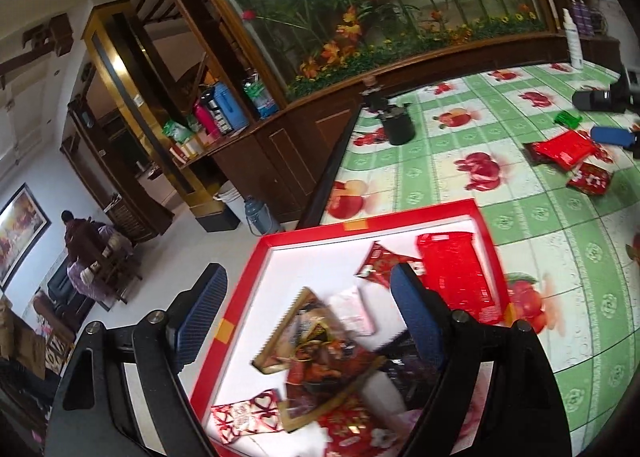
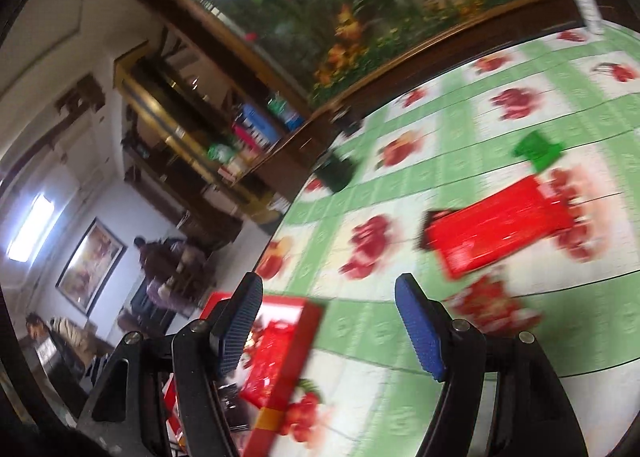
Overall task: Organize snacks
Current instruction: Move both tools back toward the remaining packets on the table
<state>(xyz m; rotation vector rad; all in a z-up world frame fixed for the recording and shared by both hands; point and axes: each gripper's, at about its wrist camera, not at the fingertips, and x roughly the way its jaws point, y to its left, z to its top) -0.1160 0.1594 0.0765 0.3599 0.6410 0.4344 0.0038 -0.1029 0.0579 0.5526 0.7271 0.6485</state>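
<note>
Right gripper [image 2: 328, 323]: jaws part-way apart, nothing between the blue pads. It hangs above the green fruit-print tablecloth [image 2: 400, 377], aimed toward the loose snacks. The view is motion-blurred. Judged purpose: an empty claw heading out to collect the next item.

Left gripper [image 1: 308, 317]: jaws wide apart, nothing held. It hangs above the red-rimmed tray [image 1: 400, 213], whose white floor already carries several packets. Judged purpose: standing by over the collection point, clear of the contents.

Tray contents, left wrist view:
- a flat red packet [image 1: 456, 273] lying against the right-hand wall;
- a small red diamond-shaped packet [image 1: 380, 263] just beside it;
- a gold-edged triangular pack [image 1: 304, 321] near the middle, blurred;
- a red-and-white heart-print packet [image 1: 248, 415] near the nearest corner.

Snacks outside the tray, right wrist view:
- a large red packet [image 2: 500, 233], flat on the cloth beyond the claw, the nearest candidate for pickup;
- a smaller red packet [image 2: 492, 305] just right of the right finger, too blurred to identify further;
- a green packet [image 2: 538, 151] farther off.

A black pot [image 1: 398, 127] stands near the table's far edge, well apart from the snacks.
</note>
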